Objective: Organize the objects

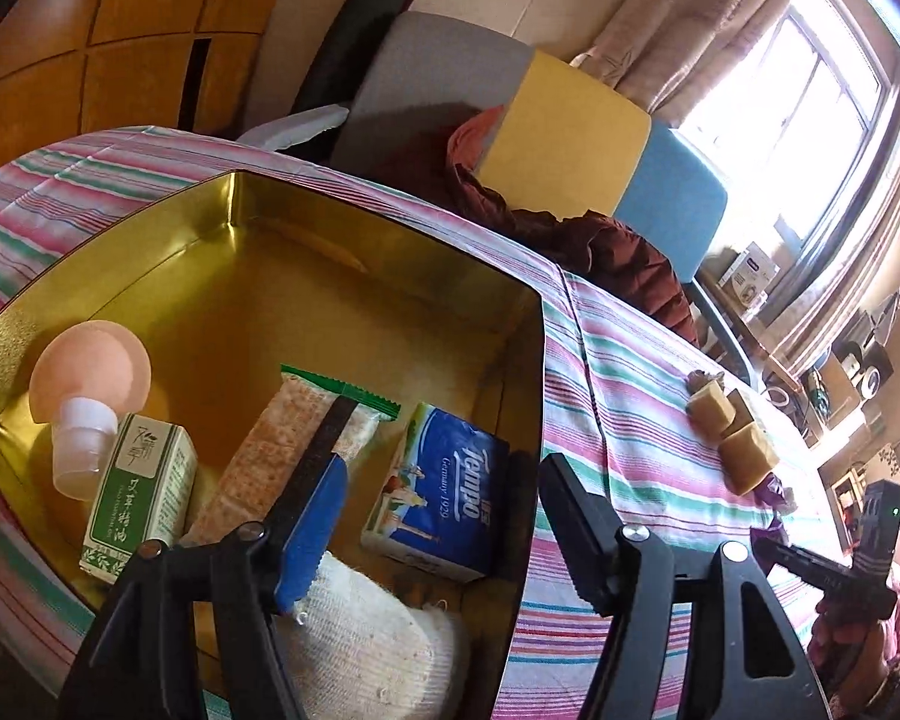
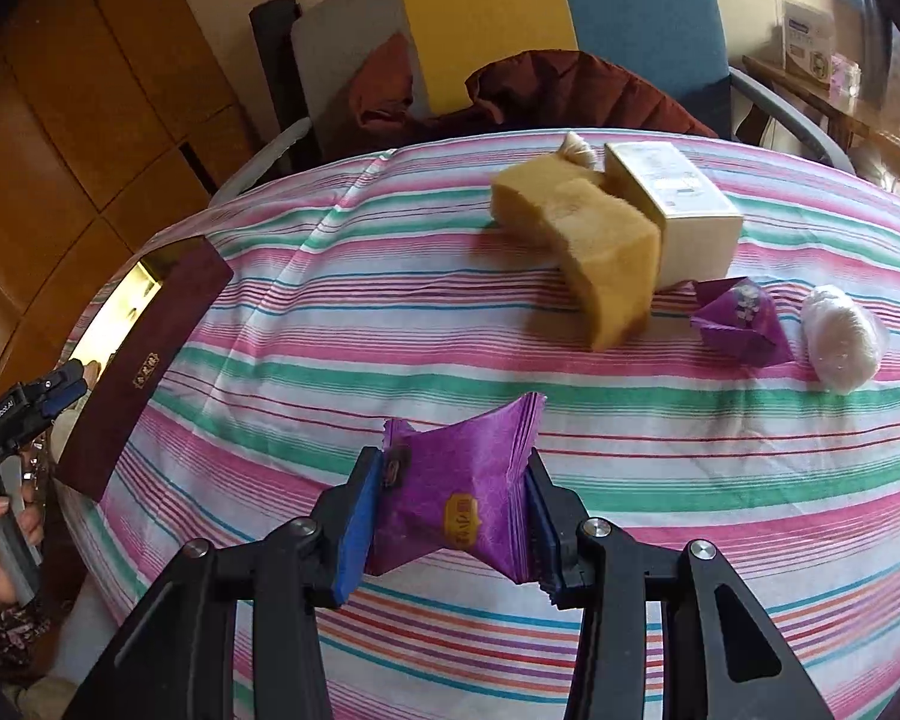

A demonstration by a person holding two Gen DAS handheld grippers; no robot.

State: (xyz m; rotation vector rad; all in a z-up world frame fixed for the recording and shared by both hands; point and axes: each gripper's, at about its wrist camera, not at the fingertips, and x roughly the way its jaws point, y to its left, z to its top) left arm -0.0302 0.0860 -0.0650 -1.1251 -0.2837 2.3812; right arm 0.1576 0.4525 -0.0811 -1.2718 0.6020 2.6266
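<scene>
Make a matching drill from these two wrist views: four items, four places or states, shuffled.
Items:
1. tissue pack
2. purple snack packet
3. white wrapped bundle
4. left gripper

Places or states:
A. lying on the striped cloth
B. open above the tin
C. inside the gold tin
D. clamped in the right gripper

Pairs: 1-C, 2-D, 3-A, 4-B

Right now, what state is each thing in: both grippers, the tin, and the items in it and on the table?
Left gripper: open, empty, over the tin.
Right gripper: shut on the purple packet.
Tin: open, no lid on.
Tissue pack: in the tin.
Cracker pack: in the tin.
Green box: in the tin.
Sponges: on the table.
</scene>
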